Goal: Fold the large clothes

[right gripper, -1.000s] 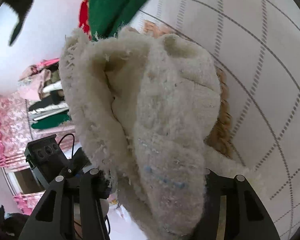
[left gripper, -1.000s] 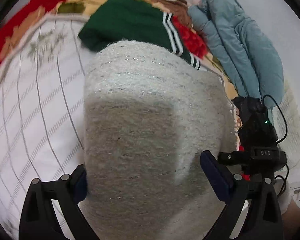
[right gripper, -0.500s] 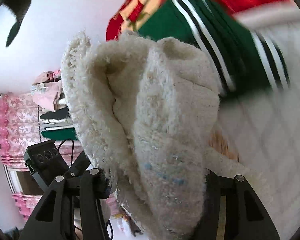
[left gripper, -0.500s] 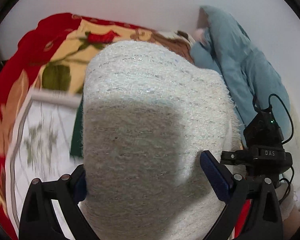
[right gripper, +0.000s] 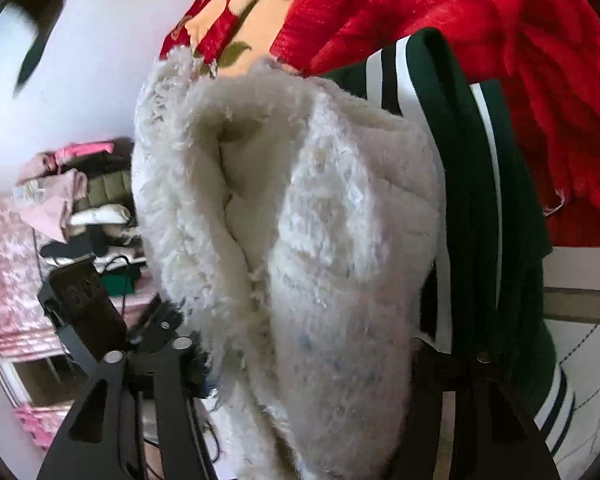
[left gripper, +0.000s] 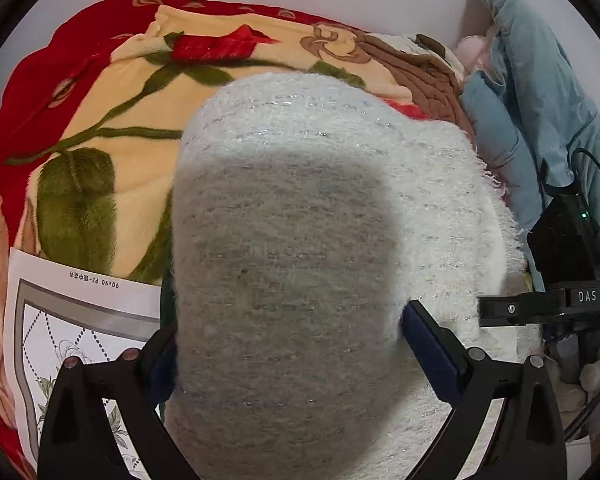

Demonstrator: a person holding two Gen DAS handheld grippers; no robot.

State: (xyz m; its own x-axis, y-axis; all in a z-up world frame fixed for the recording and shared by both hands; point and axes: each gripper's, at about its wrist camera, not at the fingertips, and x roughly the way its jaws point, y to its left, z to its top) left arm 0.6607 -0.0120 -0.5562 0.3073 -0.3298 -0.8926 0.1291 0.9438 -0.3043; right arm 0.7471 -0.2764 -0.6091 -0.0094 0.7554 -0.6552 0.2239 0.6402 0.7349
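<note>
- We see a cream knit garment (left gripper: pixel 300 240) of fuzzy, rough wool-like cloth with glinting metallic threads; its edges fray in the right wrist view (right gripper: pixel 300 240).
- The blanket (left gripper: pixel 112 152) behind it, red and yellow with a flower print, looks like soft, plush fleece.
- The green garment (right gripper: pixel 480 220) with white stripes appears a smooth, matt knit.
- The blue jacket (left gripper: pixel 540 100) far right looks like smooth padded fabric.
- The left gripper (left gripper: pixel 288 344) has matt black plastic fingers (left gripper: pixel 500 392) with small shiny metal screws.
- The white printed sheet (left gripper: pixel 60 320) near left looks smooth.
</note>
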